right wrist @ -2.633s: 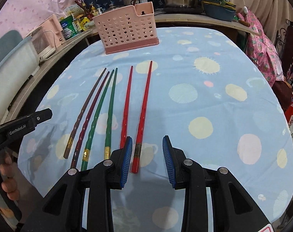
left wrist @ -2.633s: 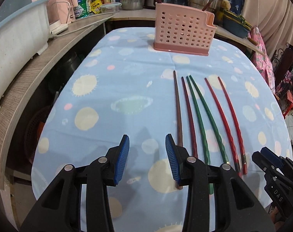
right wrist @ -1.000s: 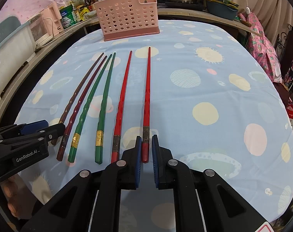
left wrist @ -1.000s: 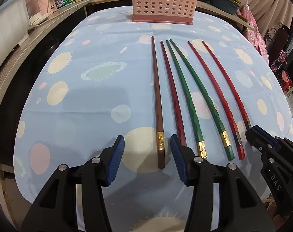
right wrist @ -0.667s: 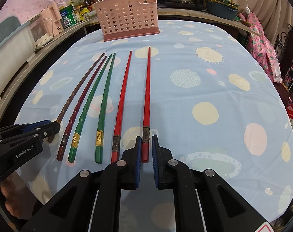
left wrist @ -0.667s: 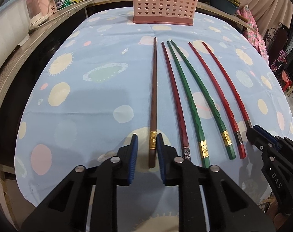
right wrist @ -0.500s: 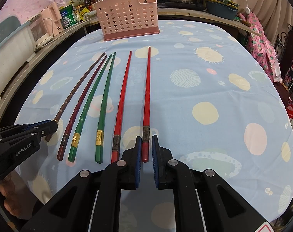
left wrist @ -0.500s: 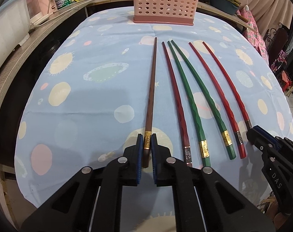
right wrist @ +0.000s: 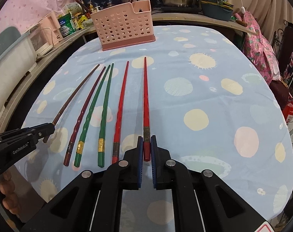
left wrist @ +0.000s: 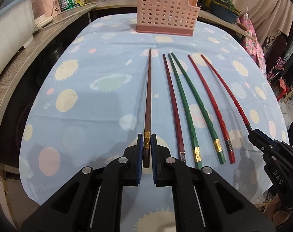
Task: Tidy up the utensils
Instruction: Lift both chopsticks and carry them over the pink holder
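Left wrist view
- Left gripper [left wrist: 146, 145]: jaws narrow, pinched on the thick end of the brown chopstick [left wrist: 148, 104], at its gold band.
- Brown chopstick position: points away toward the pink holder [left wrist: 166, 13]; a shadow lies beside it on the cloth, so it is judged to be raised slightly, though contact at the far tip cannot be told.
- Others on the tablecloth [left wrist: 88, 100]: dark red chopstick [left wrist: 172, 106], two green chopsticks [left wrist: 187, 108], one red chopstick [left wrist: 210, 106], all lying flat, side by side, tips toward the holder.
- Right gripper [left wrist: 251, 133]: at the right edge, on the end of the outermost red chopstick [left wrist: 225, 90].

Right wrist view
- Right gripper [right wrist: 146, 150]: jaws narrow, clamped on the butt end of the outermost red chopstick [right wrist: 146, 104].
- Left gripper [right wrist: 49, 128]: seen from the side at the left edge, holding the brown chopstick [right wrist: 77, 94] by its end.
- Pink holder [right wrist: 125, 29]: stands upright at the far end of the table, well apart from the chopstick tips; through its holes no chopstick of this set shows inside.

Progress
- Done: two grasps made, one per hand, on the two outer sticks of the row.
- Left: judged to be nearly everything. None of the six is in the holder; the two held need carrying across and dropping in, then four more pickups.
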Motion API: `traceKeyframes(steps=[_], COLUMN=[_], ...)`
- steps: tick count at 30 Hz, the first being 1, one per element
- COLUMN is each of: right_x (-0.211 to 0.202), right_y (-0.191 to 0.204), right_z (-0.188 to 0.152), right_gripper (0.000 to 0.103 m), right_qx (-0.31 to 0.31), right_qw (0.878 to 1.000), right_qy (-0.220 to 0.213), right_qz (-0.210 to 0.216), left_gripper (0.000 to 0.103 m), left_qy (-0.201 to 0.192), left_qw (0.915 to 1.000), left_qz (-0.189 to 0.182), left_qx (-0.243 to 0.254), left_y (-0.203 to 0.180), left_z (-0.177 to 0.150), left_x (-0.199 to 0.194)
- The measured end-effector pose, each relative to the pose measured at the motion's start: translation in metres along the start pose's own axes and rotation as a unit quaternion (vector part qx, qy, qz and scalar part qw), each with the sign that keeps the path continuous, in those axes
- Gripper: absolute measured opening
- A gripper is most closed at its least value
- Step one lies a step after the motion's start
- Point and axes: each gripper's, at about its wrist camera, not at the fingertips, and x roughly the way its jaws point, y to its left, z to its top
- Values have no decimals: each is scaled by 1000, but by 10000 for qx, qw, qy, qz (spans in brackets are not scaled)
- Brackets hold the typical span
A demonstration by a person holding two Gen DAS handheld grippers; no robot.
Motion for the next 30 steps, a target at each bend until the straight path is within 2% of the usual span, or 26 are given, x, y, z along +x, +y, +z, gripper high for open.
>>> traceKeyframes(steps=[12,22,30], right_x=[-44,-81,-92], right_y=[-12,-23,-29], right_z=[46,112,163], right_gripper=[7,7,7], right_qx=[225,255,383], right_qw=[9974,9888,9818], right_qy=[-654,-1453,-1836], right_qz=[215,207,298], left_gripper=[7,7,7], left_qy=[-480,-1186,-1630], left_qw=[9986,9927,9863], left_qz=[-140,-94,4], left_qx=[-183,-210,-266], left_y=[9,11,11], left_z=[42,103,154], left_x=[-35,-73,-93])
